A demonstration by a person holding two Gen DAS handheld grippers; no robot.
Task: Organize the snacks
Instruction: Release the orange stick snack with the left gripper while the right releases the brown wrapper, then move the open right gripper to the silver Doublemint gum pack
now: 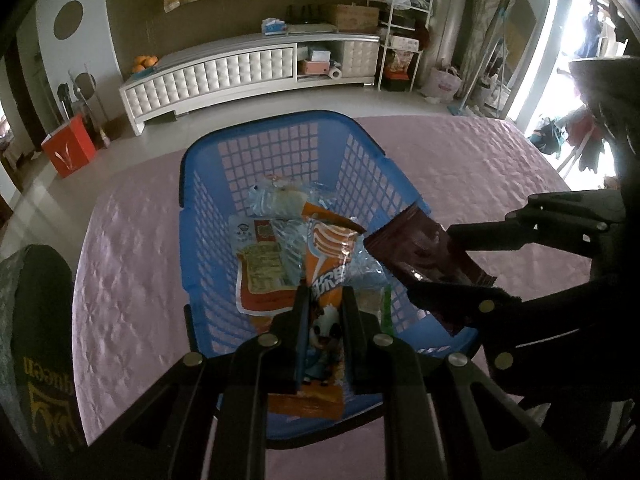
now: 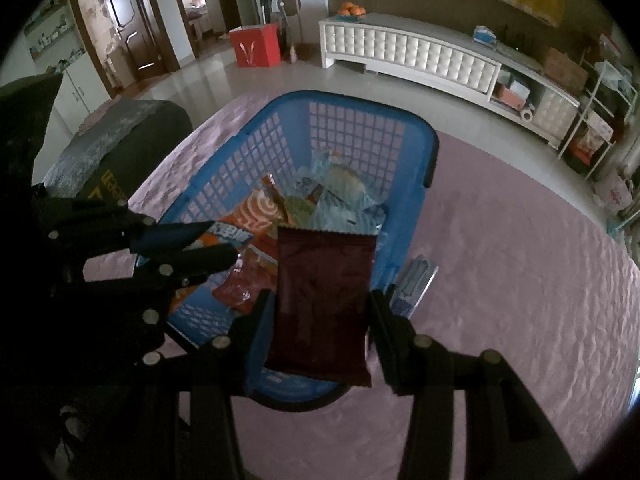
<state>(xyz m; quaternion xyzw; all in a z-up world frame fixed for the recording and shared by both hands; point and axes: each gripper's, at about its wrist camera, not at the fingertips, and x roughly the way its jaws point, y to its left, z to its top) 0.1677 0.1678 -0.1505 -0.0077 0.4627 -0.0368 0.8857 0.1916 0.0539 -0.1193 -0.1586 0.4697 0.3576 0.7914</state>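
A blue plastic basket stands on the pink tablecloth and holds several snack packets. My left gripper is over its near end, shut on an orange panda packet, which also shows in the right wrist view. My right gripper is over the basket's right rim, its fingers against the sides of a dark red packet that it holds. The left gripper shows at the left of the right wrist view, the right gripper at the right of the left wrist view.
A blue-wrapped packet lies on the tablecloth just right of the basket. A dark bag with yellow lettering stands at the table's left. A white cabinet and red box stand on the floor beyond.
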